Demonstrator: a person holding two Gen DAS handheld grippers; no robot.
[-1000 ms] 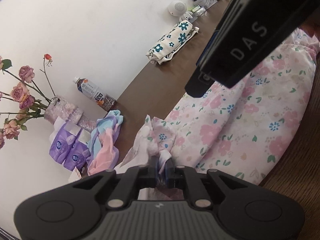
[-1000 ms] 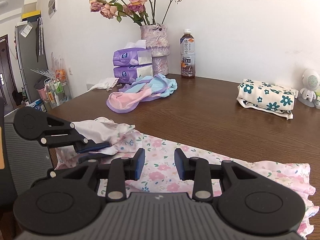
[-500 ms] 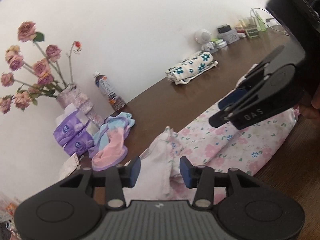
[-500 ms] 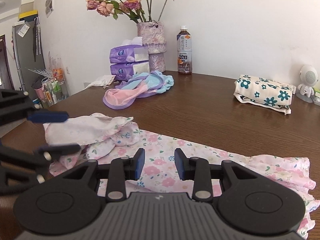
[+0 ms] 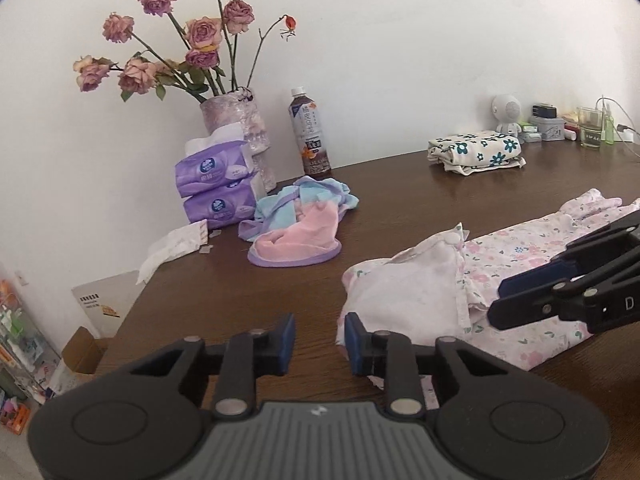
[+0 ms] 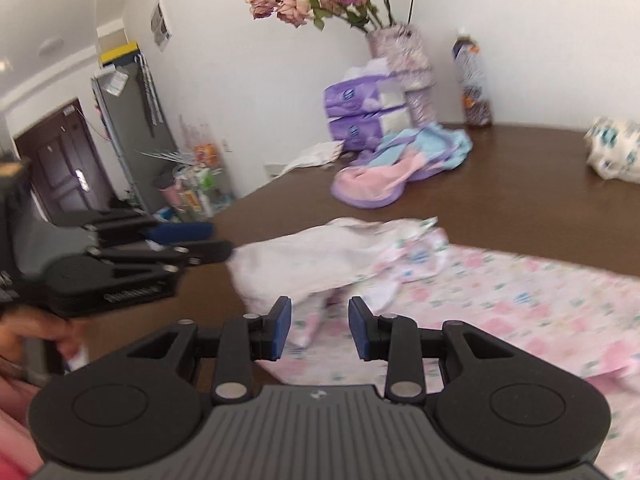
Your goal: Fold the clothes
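**Two grippers apart, nothing held**

Both released, jaws spread, empty. Left gripper (image 5: 320, 338) low over the bare brown table (image 5: 400, 200), just off the near end of the floral garment (image 5: 532, 264); right pad close to the cloth's edge, contact unclear. Right gripper (image 6: 319, 326) above the same garment (image 6: 520, 304), poised over the pink-flowered spread, not gripping it. Garment laid long across the table, one end folded back, pale inside showing (image 5: 412, 292). Seen from the left wrist, right gripper (image 5: 560, 288) reaching in from the right, over the cloth. Seen from the right wrist, left gripper (image 6: 192, 244) at the left, beside the folded-back end; view blurred.

Further back: pastel bundle (image 5: 298, 226) in pink, blue and purple, loose on the table; folded teal-flowered cloth (image 5: 476, 152) near the wall; vase (image 5: 240, 132) of roses, tissue packs (image 5: 216, 184) stacked beside it, bottle (image 5: 310, 132) upright.
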